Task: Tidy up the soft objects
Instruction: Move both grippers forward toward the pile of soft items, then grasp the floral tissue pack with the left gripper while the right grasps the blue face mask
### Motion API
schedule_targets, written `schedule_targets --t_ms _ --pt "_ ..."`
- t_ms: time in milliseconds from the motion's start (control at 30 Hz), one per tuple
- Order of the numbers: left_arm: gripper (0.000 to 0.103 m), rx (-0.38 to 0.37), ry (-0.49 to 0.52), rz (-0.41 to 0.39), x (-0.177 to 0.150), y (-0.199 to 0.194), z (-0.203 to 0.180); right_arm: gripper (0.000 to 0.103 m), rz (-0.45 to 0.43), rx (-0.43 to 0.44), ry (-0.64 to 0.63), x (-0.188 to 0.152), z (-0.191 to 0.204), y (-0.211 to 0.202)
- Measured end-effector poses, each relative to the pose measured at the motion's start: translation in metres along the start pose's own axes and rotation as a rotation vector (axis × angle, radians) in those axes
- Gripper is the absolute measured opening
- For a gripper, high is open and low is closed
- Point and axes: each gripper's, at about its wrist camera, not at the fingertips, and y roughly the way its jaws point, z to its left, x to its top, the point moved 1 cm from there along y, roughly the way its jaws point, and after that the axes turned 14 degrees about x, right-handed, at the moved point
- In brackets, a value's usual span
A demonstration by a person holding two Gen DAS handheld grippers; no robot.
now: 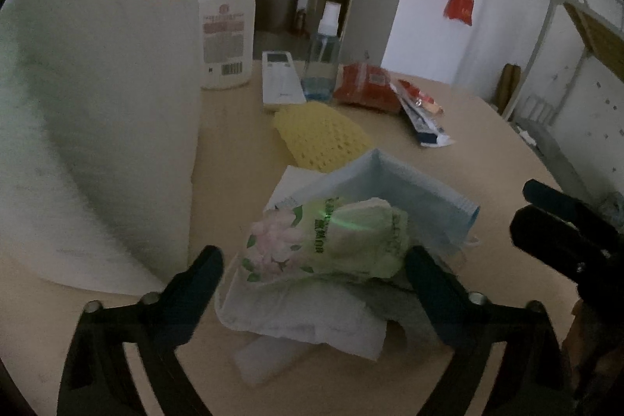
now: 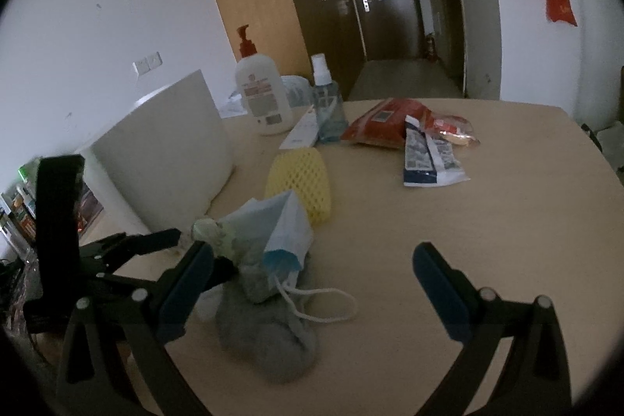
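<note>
A pile of soft things lies on the beige table (image 1: 448,151): a green flowered tissue pack (image 1: 327,240) on top of white tissue (image 1: 304,318), a blue face mask (image 1: 405,190) and a grey sock (image 2: 265,330). A yellow foam net (image 1: 319,135) lies just beyond. My left gripper (image 1: 314,275) is open with its fingers on either side of the tissue pack. My right gripper (image 2: 312,283) is open and empty, just right of the pile; it shows at the right edge of the left wrist view (image 1: 561,221).
A big white paper roll (image 1: 97,127) stands at the left. Behind stand a white pump bottle (image 1: 226,34), a clear spray bottle (image 1: 321,61) and a white remote (image 1: 280,80). Red snack bags (image 2: 394,123) and a blue-white packet (image 2: 429,158) lie at the back right.
</note>
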Motion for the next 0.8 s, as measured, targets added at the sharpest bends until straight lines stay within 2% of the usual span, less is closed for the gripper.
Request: schedule_targets --t_ms 33,200,333,400,433,500,567,800 --pt "0.076 -0.003 0.003 0.013 0.0 0.003 0.0 0.103 -0.001 0.01 0.004 0.0 -0.001 0.0" --pt "0.072 0.008 0.003 0.018 -0.001 0.006 0.0 0.103 0.009 0.03 0.02 -0.001 -0.005 0.005" --pt "0.053 0.033 -0.001 -0.022 0.0 0.001 0.002 0.103 0.031 0.04 0.021 0.002 -0.005 0.012" --pt "0.047 0.034 -0.009 -0.019 0.0 0.003 0.005 0.103 0.034 0.042 0.012 0.005 -0.003 0.014" --pt "0.041 0.03 -0.015 -0.015 0.0 0.004 0.007 0.103 0.033 0.043 0.002 0.007 -0.001 0.015" --pt "0.037 0.026 -0.025 -0.017 0.001 0.004 0.009 0.103 0.031 0.045 -0.015 0.009 0.002 0.018" --pt "0.026 0.016 -0.027 -0.021 0.001 0.003 0.01 0.103 0.043 0.044 -0.029 0.009 0.005 0.021" --pt "0.017 -0.006 -0.04 -0.072 0.001 -0.006 0.013 0.1 0.039 0.081 -0.07 0.011 0.014 0.026"
